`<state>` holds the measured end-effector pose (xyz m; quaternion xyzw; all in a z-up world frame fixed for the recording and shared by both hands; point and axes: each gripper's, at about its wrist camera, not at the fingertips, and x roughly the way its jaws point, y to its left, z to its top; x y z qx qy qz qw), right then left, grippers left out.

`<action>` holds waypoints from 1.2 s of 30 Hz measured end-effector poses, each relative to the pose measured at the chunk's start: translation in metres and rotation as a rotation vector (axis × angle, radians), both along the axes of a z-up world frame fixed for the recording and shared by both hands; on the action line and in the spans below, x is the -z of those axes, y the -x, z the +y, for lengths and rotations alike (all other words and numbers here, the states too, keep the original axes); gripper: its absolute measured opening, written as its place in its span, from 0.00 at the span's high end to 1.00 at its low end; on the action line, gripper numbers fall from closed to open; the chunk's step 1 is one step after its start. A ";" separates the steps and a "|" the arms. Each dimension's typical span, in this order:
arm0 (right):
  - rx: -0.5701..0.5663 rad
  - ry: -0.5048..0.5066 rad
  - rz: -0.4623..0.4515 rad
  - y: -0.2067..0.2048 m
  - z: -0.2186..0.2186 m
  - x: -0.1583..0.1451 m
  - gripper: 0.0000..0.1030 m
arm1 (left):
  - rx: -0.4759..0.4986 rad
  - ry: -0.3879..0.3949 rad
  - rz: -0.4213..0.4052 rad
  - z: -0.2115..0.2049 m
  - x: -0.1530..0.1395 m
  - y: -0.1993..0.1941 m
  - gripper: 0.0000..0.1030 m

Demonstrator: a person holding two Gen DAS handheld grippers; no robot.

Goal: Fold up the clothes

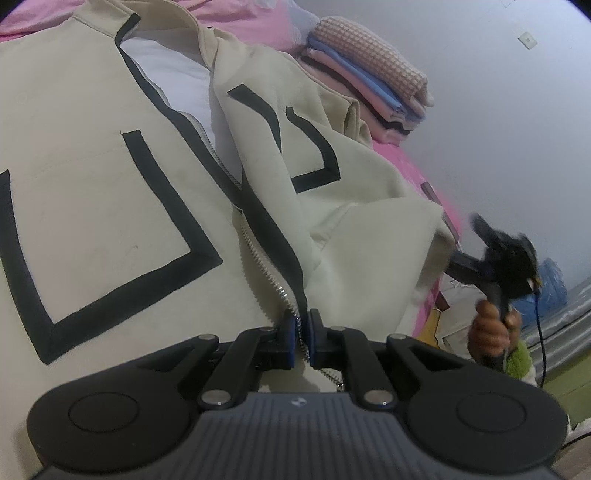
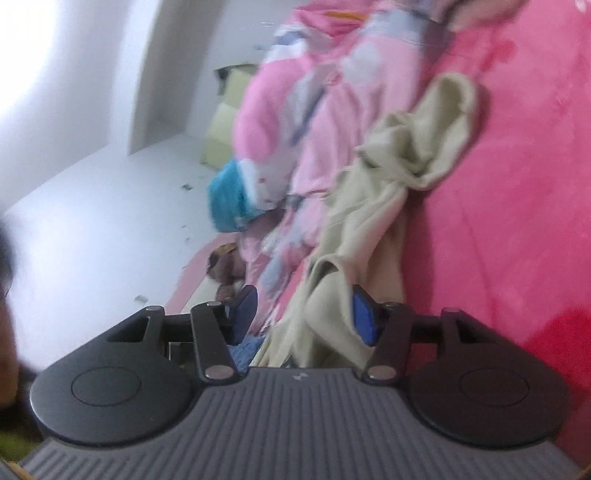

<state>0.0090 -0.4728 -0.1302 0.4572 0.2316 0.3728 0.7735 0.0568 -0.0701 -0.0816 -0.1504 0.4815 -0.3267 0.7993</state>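
On the bed (image 1: pixel 410 158), left fingers (image 1: pixel 300 336) pinch the jacket (image 1: pixel 110 184) zipper hem; right fingers (image 2: pixel 301 319) gape around loose sleeve (image 2: pixel 373 229), which may slip, spoiling the fold.

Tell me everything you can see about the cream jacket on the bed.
The cream jacket looks like soft, thick cotton with black angular trim and a silver zipper, open to a white lining. It lies spread front-up on the pink bedspread. The left tool is shut on its zipper edge at the hem; the right tool stands open around a bunched cream fold.
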 end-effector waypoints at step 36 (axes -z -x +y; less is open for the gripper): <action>0.492 1.026 -0.102 0.047 0.072 -0.033 0.88 | -0.041 0.014 -0.009 0.000 0.002 0.003 0.91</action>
